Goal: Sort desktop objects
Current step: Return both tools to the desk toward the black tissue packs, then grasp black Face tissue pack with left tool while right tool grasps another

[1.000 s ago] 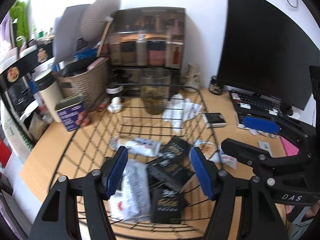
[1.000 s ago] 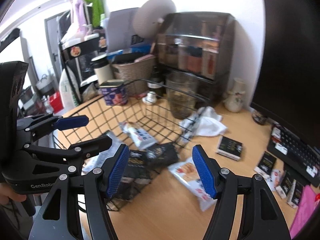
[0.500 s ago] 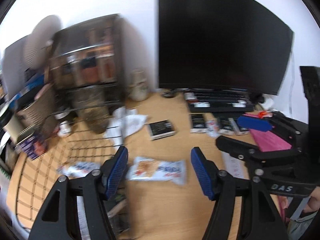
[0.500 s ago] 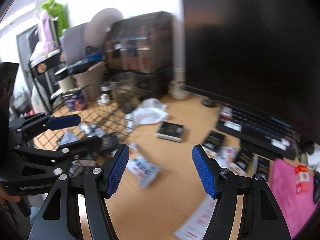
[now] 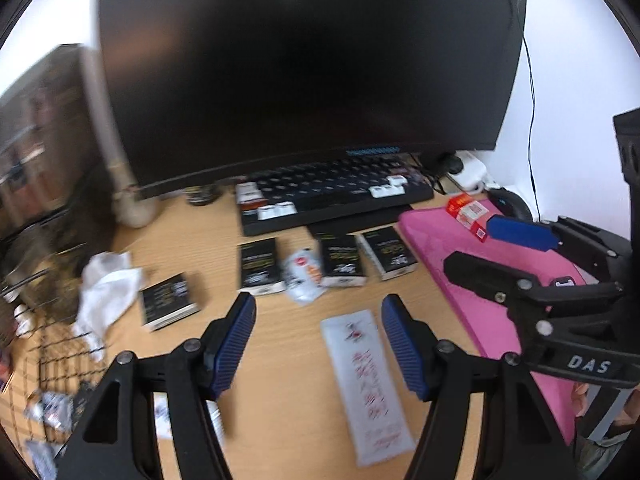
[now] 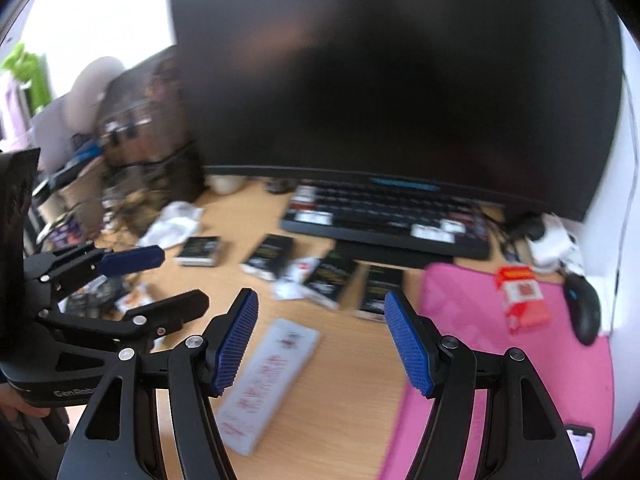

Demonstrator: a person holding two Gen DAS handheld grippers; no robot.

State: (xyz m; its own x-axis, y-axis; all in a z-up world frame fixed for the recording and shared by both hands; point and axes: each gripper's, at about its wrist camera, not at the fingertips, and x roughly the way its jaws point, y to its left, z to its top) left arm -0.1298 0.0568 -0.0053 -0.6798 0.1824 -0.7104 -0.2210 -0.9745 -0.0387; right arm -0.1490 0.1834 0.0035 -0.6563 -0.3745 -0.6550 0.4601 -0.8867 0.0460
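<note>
My left gripper [image 5: 320, 340] is open with nothing between its blue pads, hanging over the wooden desk just left of a long white packet with red print [image 5: 364, 384]. My right gripper [image 6: 322, 340] is open and empty too, above that same packet [image 6: 268, 380]. Beyond both lie several small black boxes [image 5: 342, 260] and a small white packet [image 5: 302, 274], in a row before the keyboard [image 5: 332, 196]. One more black box [image 5: 168, 300] sits further left beside a crumpled tissue [image 5: 106, 288]. The wire basket [image 5: 52, 360] with packets in it is at the far left.
A large dark monitor [image 6: 392, 80] fills the back. A pink mat [image 6: 500, 360] covers the desk's right side, with a red-and-white box [image 6: 520, 296], a black mouse [image 6: 584, 308] and a phone [image 6: 578, 444] on it. Storage boxes [image 6: 148, 128] stand at the left.
Both grippers have swung to the right, from over the wire basket to the desk in front of the monitor and keyboard. Their jaws have stayed equally wide and empty.
</note>
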